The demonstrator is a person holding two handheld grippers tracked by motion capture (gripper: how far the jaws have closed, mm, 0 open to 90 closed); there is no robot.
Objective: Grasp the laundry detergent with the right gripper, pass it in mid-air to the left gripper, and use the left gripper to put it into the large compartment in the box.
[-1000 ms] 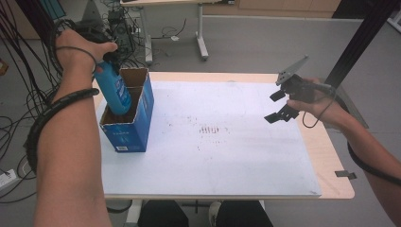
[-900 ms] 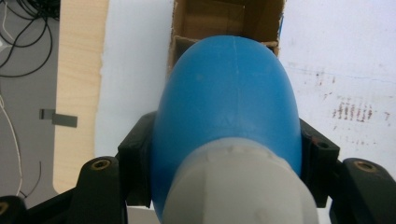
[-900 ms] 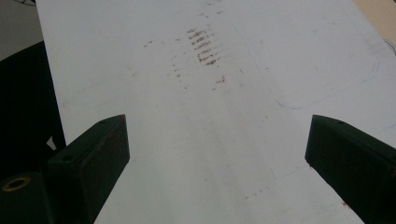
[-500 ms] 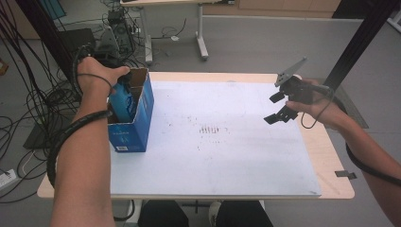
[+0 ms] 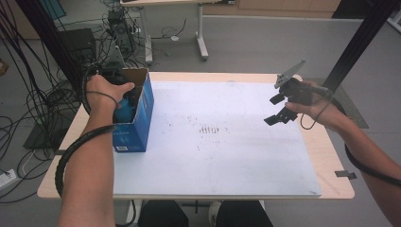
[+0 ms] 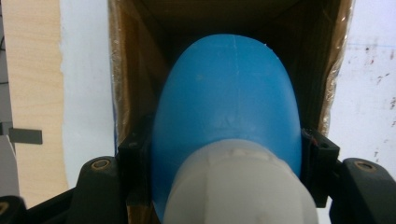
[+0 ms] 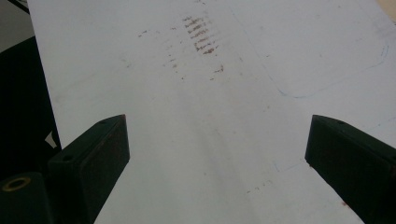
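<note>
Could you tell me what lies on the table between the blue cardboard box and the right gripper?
Just the white mat with brownish scuff marks, seen in the high view.

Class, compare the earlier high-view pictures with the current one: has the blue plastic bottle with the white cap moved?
Yes. The blue plastic bottle, clamped in the left gripper, has sunk down into the open blue cardboard box, which stands in place.

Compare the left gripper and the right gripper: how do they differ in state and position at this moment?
The left gripper is shut on the blue bottle, while the right gripper is open with nothing between its jaws. The left gripper reaches down into the blue box at the left of the table; the right gripper hangs in the air above the white sheet near its right edge. Both have black jaws and are held by a hand.
</note>
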